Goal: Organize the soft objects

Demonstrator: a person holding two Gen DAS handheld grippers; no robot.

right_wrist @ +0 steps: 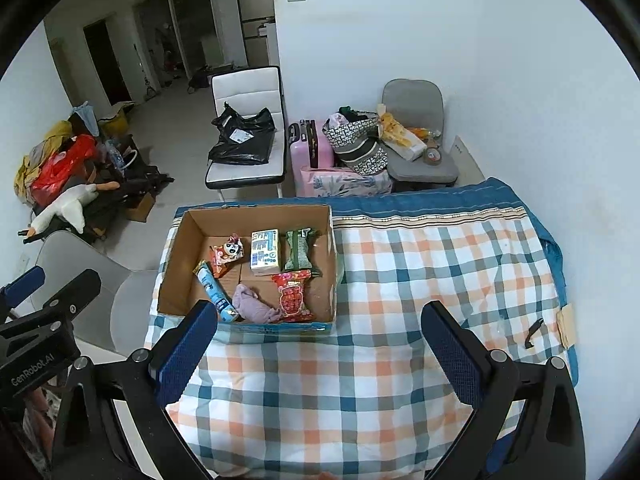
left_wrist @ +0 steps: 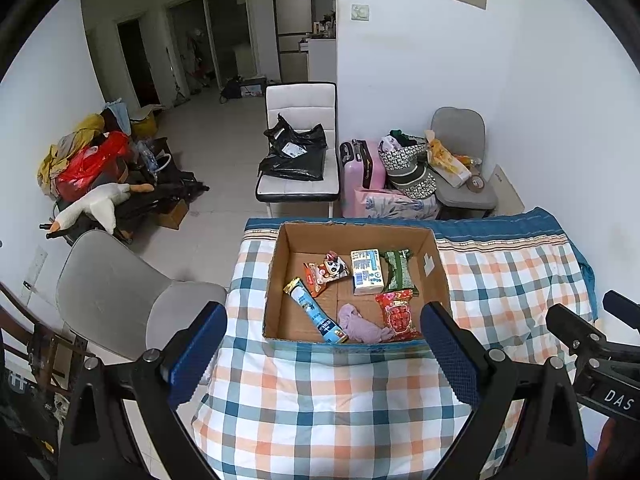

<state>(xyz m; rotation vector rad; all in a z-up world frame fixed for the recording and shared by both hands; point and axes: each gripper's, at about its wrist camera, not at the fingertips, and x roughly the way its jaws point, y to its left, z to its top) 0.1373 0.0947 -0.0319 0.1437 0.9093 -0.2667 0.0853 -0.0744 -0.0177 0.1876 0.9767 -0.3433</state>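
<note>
Both tongs are spread wide and hold nothing: left tongs (left_wrist: 324,356), right tongs (right_wrist: 320,354). The cardboard box (left_wrist: 434,276) sits on the plaid-covered table (right_wrist: 400,272), just ahead of the left tongs and ahead-left of the right tongs. It holds the snack packets, tissue pack and purple cloth (left_wrist: 362,324) together, apparently as the collection point.

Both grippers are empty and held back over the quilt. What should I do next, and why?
Probably nothing more to load: ease both away. The left gripper and right gripper are open and hold nothing, and the purple cloth, tissue pack and snack packets already lie in the cardboard box. Only a small dark clip lies loose on the quilt.
</note>
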